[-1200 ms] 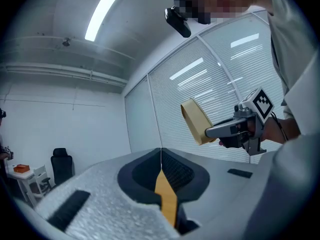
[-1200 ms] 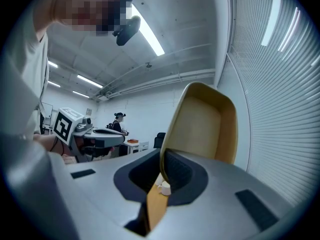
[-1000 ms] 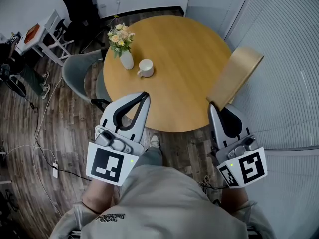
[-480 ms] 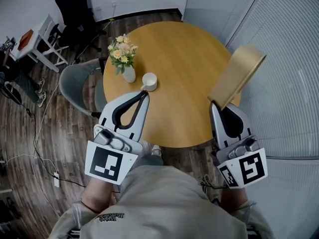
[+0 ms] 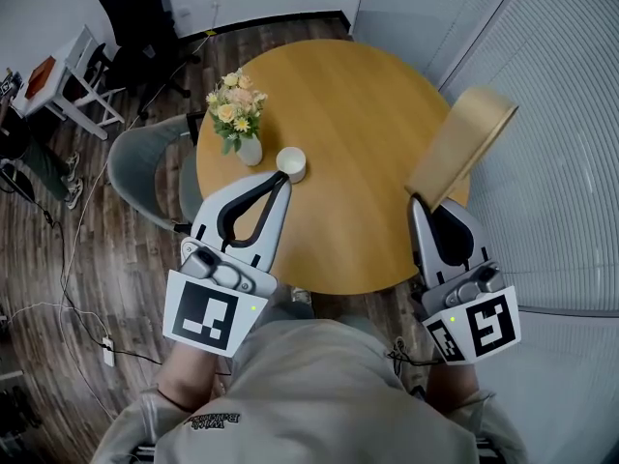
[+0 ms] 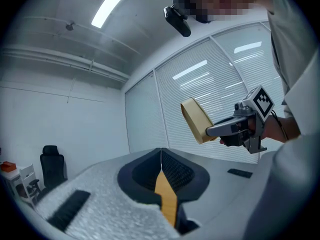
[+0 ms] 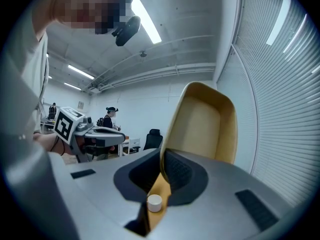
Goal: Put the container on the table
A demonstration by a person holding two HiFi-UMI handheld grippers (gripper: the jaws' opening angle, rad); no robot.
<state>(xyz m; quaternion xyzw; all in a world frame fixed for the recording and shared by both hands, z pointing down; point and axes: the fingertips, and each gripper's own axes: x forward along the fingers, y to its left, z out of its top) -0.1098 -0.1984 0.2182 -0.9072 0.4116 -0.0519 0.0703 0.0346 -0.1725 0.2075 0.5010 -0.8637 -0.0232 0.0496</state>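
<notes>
The container (image 5: 462,148) is a shallow tan wooden tray. It stands tilted on edge above the right rim of the round wooden table (image 5: 358,104). My right gripper (image 5: 417,202) is shut on its lower rim. In the right gripper view the container (image 7: 205,126) rises from the jaws of the right gripper (image 7: 162,160), with its hollow side facing the camera. My left gripper (image 5: 281,184) is shut on nothing and hovers over the table's near left part. The left gripper view shows its jaws closed together, and the container (image 6: 196,120) off to the right.
A vase of flowers (image 5: 237,124) and a white cup (image 5: 291,162) stand on the table's left side, just beyond the left gripper. A grey chair (image 5: 135,172) is at the table's left. Window blinds (image 5: 561,162) run close along the right. Cables (image 5: 77,259) lie on the floor.
The table, vase and cup have drawn nearer to both grippers as the person steps forward. The container stays in the right gripper at the same tilt.
</notes>
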